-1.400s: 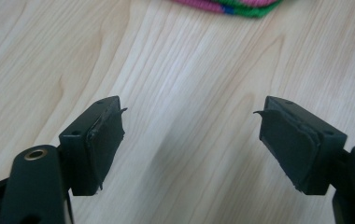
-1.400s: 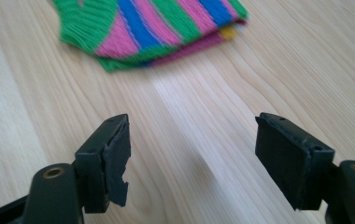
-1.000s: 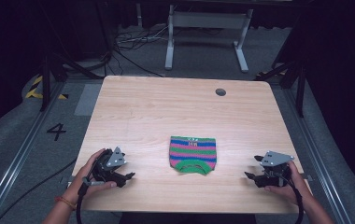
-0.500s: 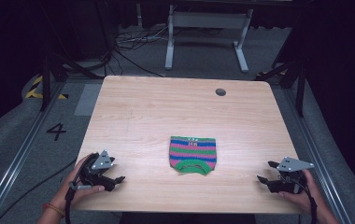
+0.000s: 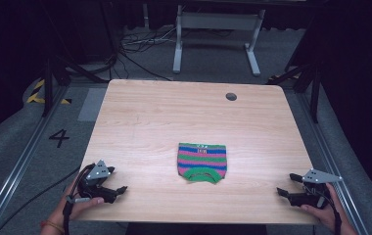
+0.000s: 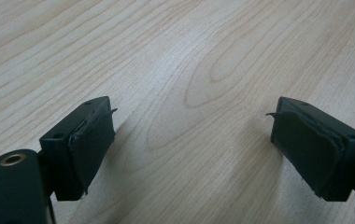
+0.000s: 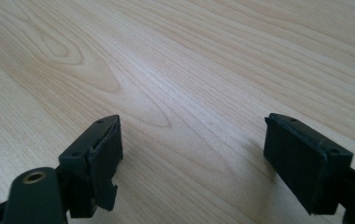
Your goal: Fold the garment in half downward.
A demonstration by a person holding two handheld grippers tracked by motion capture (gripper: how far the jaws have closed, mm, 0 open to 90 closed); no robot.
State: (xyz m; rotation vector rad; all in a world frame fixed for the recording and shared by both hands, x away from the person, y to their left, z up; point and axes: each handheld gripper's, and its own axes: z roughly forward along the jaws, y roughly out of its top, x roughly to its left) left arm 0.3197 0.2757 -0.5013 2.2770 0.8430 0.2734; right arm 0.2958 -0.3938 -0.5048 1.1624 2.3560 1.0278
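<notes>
Left tool at the near left corner of the wooden surface, gripped by a hand, jaws spread wide over bare wood with nothing between them. Farther right, a small striped knitted piece, perhaps a folded sock or hat, flat near the middle front, well apart from both tools. Right tool at the near right corner, likewise wide open and empty, low over the wood.

Wooden table (round hole near far edge), grey floor.
</notes>
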